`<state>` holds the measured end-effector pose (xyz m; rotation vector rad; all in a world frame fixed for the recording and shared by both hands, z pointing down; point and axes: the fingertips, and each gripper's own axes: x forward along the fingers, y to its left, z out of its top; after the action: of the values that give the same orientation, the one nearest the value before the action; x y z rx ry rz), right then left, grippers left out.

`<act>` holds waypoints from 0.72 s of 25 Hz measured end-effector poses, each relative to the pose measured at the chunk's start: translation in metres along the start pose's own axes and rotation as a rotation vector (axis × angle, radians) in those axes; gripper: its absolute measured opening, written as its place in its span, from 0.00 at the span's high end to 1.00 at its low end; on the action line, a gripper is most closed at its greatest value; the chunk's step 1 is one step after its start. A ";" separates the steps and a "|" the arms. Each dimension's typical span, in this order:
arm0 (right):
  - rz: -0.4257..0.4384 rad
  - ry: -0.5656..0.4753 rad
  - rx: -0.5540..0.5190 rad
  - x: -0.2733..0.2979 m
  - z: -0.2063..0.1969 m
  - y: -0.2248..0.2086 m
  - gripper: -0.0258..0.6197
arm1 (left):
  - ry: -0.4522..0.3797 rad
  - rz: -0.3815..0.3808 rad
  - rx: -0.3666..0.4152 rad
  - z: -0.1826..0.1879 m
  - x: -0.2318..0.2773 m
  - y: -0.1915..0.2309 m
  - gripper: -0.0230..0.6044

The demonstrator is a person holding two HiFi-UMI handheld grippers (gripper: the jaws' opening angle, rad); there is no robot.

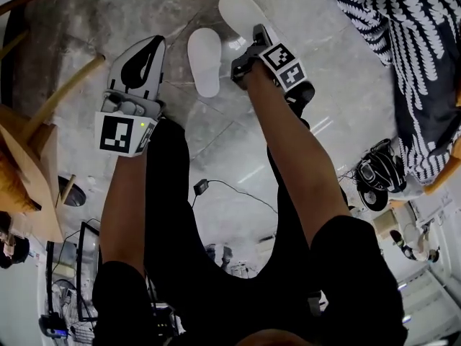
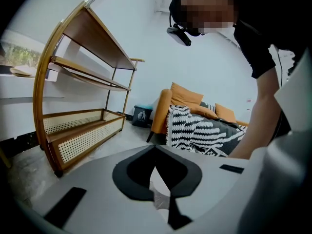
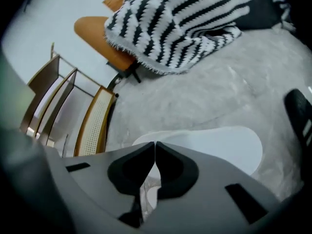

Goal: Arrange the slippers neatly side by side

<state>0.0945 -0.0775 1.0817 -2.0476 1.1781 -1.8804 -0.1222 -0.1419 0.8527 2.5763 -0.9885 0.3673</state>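
Two white slippers show in the head view. One slipper [image 1: 205, 60] lies flat on the grey floor between my two grippers. The other slipper [image 1: 241, 11] sticks out past my right gripper [image 1: 248, 47], which is shut on its near end. In the right gripper view that slipper [image 3: 219, 147] runs from under the jaw tips out to the right, with the right gripper [image 3: 155, 144] closed over its edge. My left gripper [image 1: 153, 43] hovers left of the lying slipper and holds nothing. Its tips meet in the left gripper view [image 2: 155, 149].
A curved wooden shelf with rattan panels [image 2: 83, 130] stands at the left [image 1: 36, 157]. An orange sofa with a black-and-white throw [image 2: 200, 126] is at the right [image 1: 403, 20]. A black object [image 1: 378, 171] and a cable [image 1: 202, 187] lie on the floor nearer me.
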 end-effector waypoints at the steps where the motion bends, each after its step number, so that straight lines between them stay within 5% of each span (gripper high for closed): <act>1: -0.020 -0.025 0.049 -0.006 -0.007 -0.009 0.91 | 0.000 0.000 -0.001 -0.001 -0.002 0.000 0.94; 13: -0.242 -0.191 0.518 -0.051 -0.090 -0.109 0.91 | 0.005 -0.025 0.001 -0.023 -0.024 -0.020 0.94; 18: -0.253 -0.217 0.565 -0.049 -0.106 -0.124 0.91 | 0.005 -0.050 0.003 -0.026 -0.028 -0.034 0.94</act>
<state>0.0599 0.0799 1.1367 -2.0534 0.2940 -1.7574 -0.1226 -0.0913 0.8583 2.5960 -0.9202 0.3621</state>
